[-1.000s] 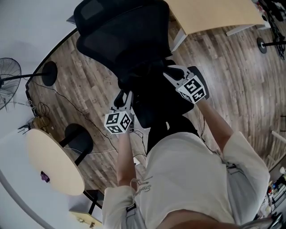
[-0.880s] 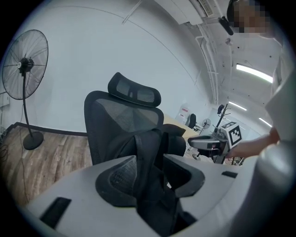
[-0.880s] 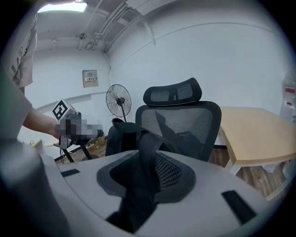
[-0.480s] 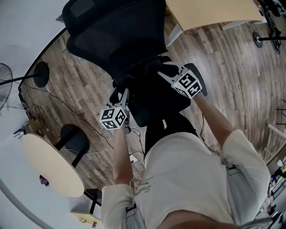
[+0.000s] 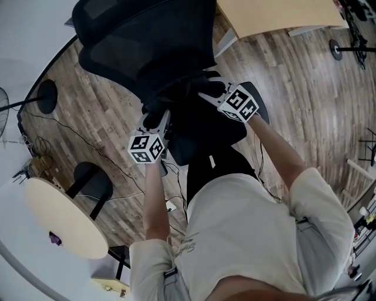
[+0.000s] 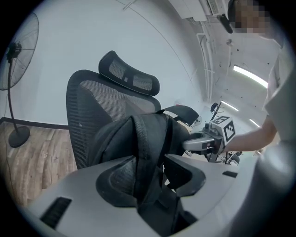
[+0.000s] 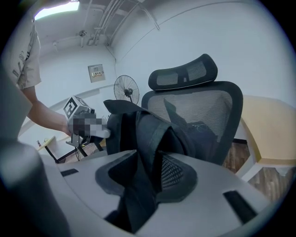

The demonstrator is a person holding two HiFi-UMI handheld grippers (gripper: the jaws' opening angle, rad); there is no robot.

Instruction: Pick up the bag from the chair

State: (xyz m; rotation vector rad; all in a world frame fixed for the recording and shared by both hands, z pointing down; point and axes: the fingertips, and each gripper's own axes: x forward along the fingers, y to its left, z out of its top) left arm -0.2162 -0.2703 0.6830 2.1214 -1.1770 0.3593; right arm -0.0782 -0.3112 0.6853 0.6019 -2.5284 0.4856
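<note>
A black bag (image 5: 202, 126) sits on the seat of a black mesh office chair (image 5: 153, 47), leaning on its back. My left gripper (image 5: 154, 117) is at the bag's left side and my right gripper (image 5: 205, 91) at its upper right. In the left gripper view a black shoulder strap (image 6: 148, 139) runs up between the jaws of the left gripper (image 6: 150, 173), with a gap beside it. In the right gripper view another strap (image 7: 138, 185) hangs between the jaws of the right gripper (image 7: 145, 173). Both pairs of jaws have just been opening and stand wide, not pressing.
A round beige table (image 5: 61, 217) and a black stool (image 5: 91, 182) stand at the lower left. A fan's base (image 5: 47, 97) and loose cables lie on the wood floor. A wooden desk (image 5: 276, 14) is behind the chair, at the right.
Both grippers have sunk toward the bag and moved a little further onto it. The chair and bag stay where they were.
</note>
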